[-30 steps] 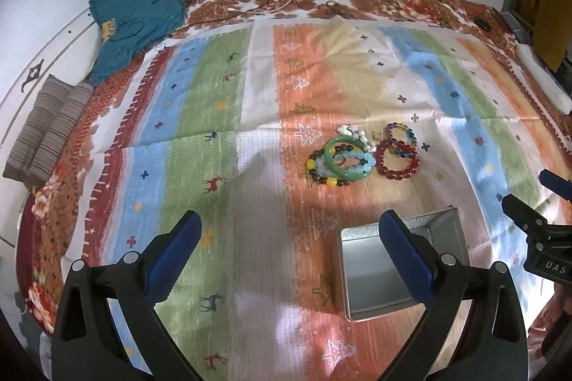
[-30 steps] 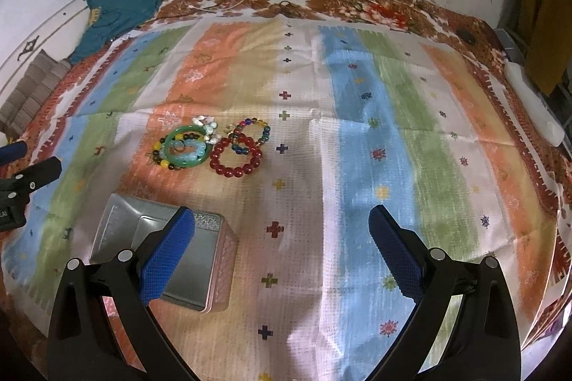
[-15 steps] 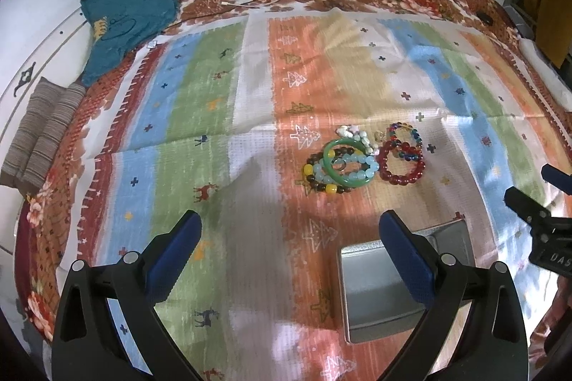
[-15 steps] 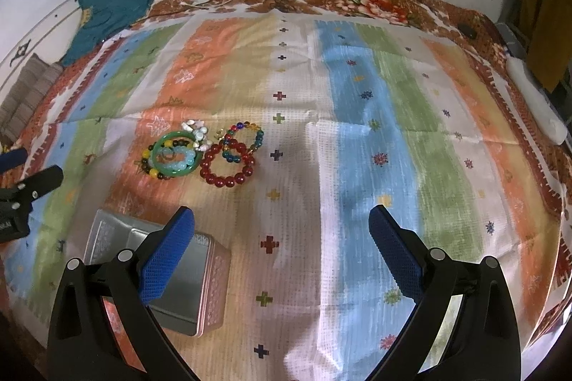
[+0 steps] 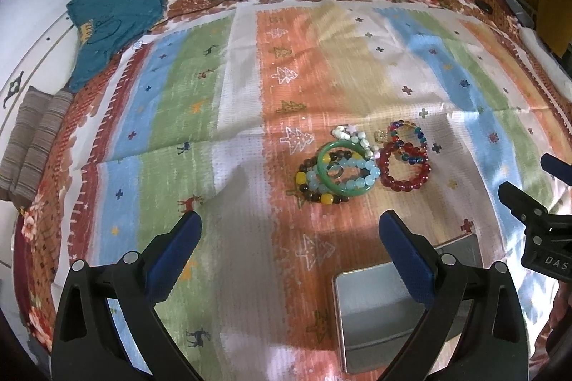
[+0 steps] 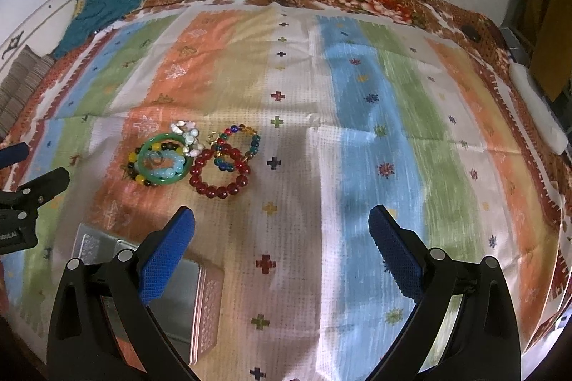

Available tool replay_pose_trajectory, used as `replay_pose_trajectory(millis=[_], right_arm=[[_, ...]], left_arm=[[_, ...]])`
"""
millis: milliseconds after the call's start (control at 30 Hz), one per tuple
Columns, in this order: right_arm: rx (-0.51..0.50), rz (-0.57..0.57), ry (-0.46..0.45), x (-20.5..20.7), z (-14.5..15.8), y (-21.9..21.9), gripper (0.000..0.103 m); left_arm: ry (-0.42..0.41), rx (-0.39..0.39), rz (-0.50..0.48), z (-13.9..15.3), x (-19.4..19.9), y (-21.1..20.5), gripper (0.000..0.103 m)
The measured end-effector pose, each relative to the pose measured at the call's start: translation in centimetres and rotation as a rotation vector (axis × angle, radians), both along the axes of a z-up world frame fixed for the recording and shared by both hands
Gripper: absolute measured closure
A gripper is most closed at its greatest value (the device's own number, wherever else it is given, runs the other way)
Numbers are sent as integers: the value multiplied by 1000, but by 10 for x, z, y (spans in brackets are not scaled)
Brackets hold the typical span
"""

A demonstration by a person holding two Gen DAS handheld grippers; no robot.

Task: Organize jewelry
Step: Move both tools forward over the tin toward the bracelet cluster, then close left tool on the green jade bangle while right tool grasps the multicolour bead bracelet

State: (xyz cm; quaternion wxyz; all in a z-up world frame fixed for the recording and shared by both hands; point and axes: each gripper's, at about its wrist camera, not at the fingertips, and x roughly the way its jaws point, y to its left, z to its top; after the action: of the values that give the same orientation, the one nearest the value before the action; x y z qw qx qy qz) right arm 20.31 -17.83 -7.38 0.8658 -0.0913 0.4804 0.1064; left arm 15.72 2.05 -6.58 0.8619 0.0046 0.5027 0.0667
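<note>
Both spread wide and empty above a striped bedspread [image 6: 375,116]: left claw [image 5: 289,252], right claw [image 6: 282,238]. Heaped near an open metal tin [image 5: 379,309]: bracelets [image 5: 343,170], green bangle [image 6: 162,164], red beads [image 6: 220,171]. Legible on the neighbouring tool: "DAS".

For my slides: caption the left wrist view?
Open left gripper above striped cloth, facing piled bracelets and a metal tin.

Glossy glass-like beads are shining on the red bracelet [image 5: 405,170]; the green bangle [image 5: 343,170] is looking smooth and polished. The tin box [image 5: 379,302] is showing dull brushed metal. Woven striped cloth [image 5: 250,137] is lying matt, coarse.
</note>
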Motion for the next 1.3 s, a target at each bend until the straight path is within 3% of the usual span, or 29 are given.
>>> replay_pose_trajectory(millis=[1100, 1300], right_arm=[[-59, -13, 59, 72, -47, 21, 4], [-48, -3, 91, 83, -58, 26, 4]], left_arm=[[99, 44, -18, -52, 65, 6, 7], [115, 51, -28, -60, 75, 5, 15]])
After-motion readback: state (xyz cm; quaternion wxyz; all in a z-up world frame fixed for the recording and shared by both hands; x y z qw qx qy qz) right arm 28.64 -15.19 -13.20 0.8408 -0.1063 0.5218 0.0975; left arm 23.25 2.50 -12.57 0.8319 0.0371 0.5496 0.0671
